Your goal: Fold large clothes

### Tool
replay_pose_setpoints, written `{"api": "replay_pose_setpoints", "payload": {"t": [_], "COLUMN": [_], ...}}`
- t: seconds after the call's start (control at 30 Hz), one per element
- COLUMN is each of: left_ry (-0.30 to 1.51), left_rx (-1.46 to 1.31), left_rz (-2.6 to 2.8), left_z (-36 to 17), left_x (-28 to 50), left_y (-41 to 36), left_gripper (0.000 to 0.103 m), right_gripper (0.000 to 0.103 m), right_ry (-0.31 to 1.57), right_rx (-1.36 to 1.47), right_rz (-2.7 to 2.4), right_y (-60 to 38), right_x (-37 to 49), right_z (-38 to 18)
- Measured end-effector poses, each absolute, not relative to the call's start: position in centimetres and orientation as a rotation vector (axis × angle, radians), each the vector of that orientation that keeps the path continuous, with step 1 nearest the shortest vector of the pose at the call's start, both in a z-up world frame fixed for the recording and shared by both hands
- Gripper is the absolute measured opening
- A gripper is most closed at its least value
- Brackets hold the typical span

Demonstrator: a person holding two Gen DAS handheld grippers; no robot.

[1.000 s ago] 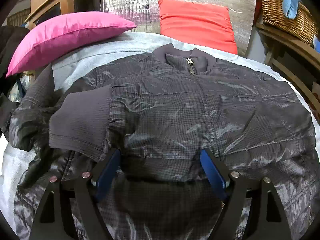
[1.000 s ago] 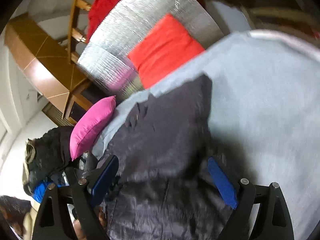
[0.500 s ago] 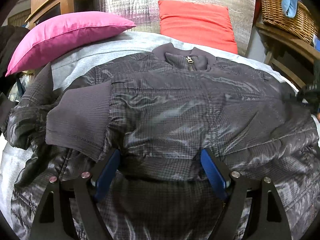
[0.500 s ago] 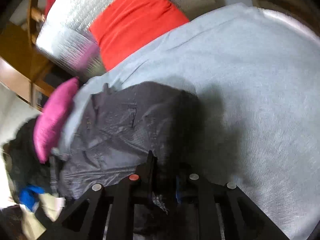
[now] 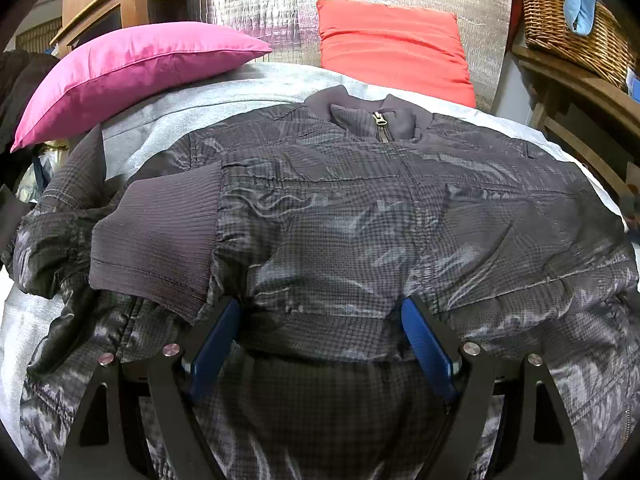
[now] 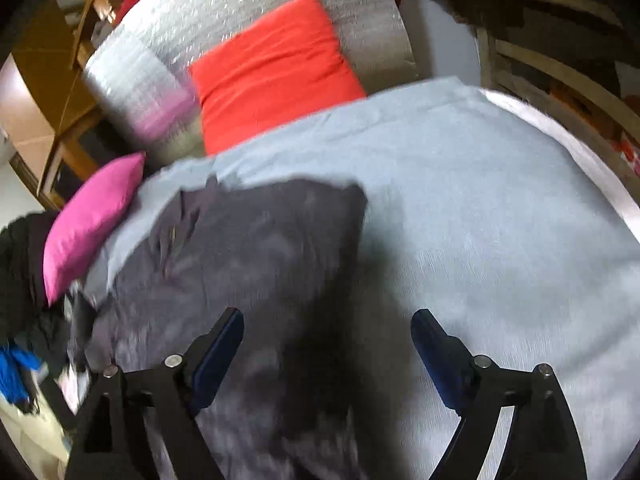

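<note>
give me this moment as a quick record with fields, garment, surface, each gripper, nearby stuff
garment: dark jacket, zipped, front up, one sleeve cuff folded across the chest
surface: grey bed cover
left gripper: open, over the jacket's lower part
right gripper: open, over the jacket's edge; view blurred
nearby: pink pillow, red pillow, wicker basket

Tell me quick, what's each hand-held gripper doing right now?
Left hand-held gripper: open, holding nothing, fingers spread over the jacket.
Right hand-held gripper: open, holding nothing, above the jacket's edge and the grey blanket.
</note>
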State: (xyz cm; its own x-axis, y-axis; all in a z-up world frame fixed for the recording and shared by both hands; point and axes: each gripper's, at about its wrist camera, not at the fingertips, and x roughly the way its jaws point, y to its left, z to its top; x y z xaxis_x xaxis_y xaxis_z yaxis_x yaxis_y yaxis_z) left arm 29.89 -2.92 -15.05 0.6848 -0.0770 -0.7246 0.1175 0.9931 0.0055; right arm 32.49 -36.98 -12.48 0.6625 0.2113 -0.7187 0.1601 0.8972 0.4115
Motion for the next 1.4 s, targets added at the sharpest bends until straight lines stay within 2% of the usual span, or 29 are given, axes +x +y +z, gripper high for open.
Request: {"api": "replay_pose_setpoints", "payload": {"t": [0.03, 0.07, 0.1, 0.13, 0.23, 0.3, 0.37, 0.43, 0.47, 0.5, 0.57, 0.63, 0.7, 0.77, 0.83, 0.87, 1.0, 1.07, 1.13, 1.27, 1.4], "left_ry": [0.809, 0.809, 0.808, 0.809, 0.808, 0.808, 0.808, 0.810, 0.810, 0.809, 0.808, 0.808, 0.808, 0.808, 0.806, 0.805, 0.808, 0.807, 0.810, 0.818, 0.833], "left_rx": [0.055, 0.055, 0.053, 0.053, 0.046, 0.051, 0.051, 0.048, 0.052, 0.055, 0.056, 0.056, 0.055, 0.054, 0.055, 0.051, 0.048, 0.042, 0.040, 0.052, -0.021], "left_rz": [-0.108, -0.108, -0.109, -0.109, -0.115, -0.112, -0.112, -0.112, -0.110, -0.108, -0.107, -0.108, -0.108, -0.108, -0.111, -0.113, -0.112, -0.114, -0.114, -0.109, -0.146], "left_z": [-15.0, -15.0, -15.0, -15.0, -15.0, -15.0, -15.0, -15.0, -15.0, -15.0, -15.0, -15.0, -15.0, -15.1, -15.0, -15.0, -15.1, -15.0, -15.0, -14.7, -11.6], "left_x": [29.9, 29.9, 29.9, 29.9, 29.9, 29.9, 29.9, 29.9, 29.9, 29.9, 29.9, 29.9, 29.9, 29.9, 29.9, 29.8, 29.9, 29.9, 29.9, 30.0, 28.5], "left_y": [-2.9, -2.9, -2.9, -2.9, -2.8, -2.8, -2.9, -2.9, -2.9, -3.0, -3.0, -3.0, -3.0, -3.0, -3.0, -3.0, -2.9, -2.9, -2.9, -3.0, -1.4], "left_gripper": [0.083, 0.083, 0.083, 0.083, 0.083, 0.083, 0.083, 0.083, 0.083, 0.083, 0.083, 0.083, 0.083, 0.083, 0.084, 0.084, 0.084, 0.083, 0.083, 0.084, 0.083], "right_gripper": [0.088, 0.084, 0.036, 0.026, 0.023, 0.017, 0.017, 0.019, 0.028, 0.054, 0.089, 0.089, 0.089, 0.089, 0.085, 0.077, 0.078, 0.083, 0.083, 0.083, 0.083], "right_ry": [0.891, 0.919, 0.949, 1.004, 0.942, 0.940, 0.981, 0.919, 0.900, 0.875, 0.781, 0.695, 0.695, 0.743, 0.891, 0.911, 0.792, 0.719, 0.681, 0.646, 0.710], "right_rx": [0.491, 0.497, 0.480, 0.440, 0.359, 0.291, 0.290, 0.319, 0.338, 0.362, 0.397, 0.412, 0.419, 0.471, 0.465, 0.472, 0.419, 0.383, 0.352, 0.302, 0.319], "right_rz": [0.049, 0.069, 0.102, 0.145, 0.083, 0.007, -0.028, -0.021, -0.026, -0.038, -0.033, 0.057, 0.146, 0.239, 0.194, 0.171, 0.150, 0.136, 0.137, 0.110, 0.084], "right_y": [-36.8, -36.5, -36.0, -34.9, -34.3, -34.4, -34.8, -35.1, -35.2, -35.4, -35.4, -34.0, -32.5, -31.8, -31.8, -32.0, -30.9, -30.2, -29.3, -27.6, -26.7], "right_x": [32.0, 32.0, 32.0, 32.3, 31.5, 31.8, 31.9, 30.9, 30.4, 29.8, 28.2, 26.9, 27.1, 27.5, 29.5, 29.5, 26.5, 23.9, 21.2, 15.4, 13.8], "right_z": [-13.3, -14.0, -14.6, -15.3, -13.6, -13.9, -16.1, -15.3, -14.7, -13.8, -11.7, -9.8, -9.5, -11.2, -15.6, -16.6, -12.4, -10.6, -9.8, -10.9, -13.6]}}
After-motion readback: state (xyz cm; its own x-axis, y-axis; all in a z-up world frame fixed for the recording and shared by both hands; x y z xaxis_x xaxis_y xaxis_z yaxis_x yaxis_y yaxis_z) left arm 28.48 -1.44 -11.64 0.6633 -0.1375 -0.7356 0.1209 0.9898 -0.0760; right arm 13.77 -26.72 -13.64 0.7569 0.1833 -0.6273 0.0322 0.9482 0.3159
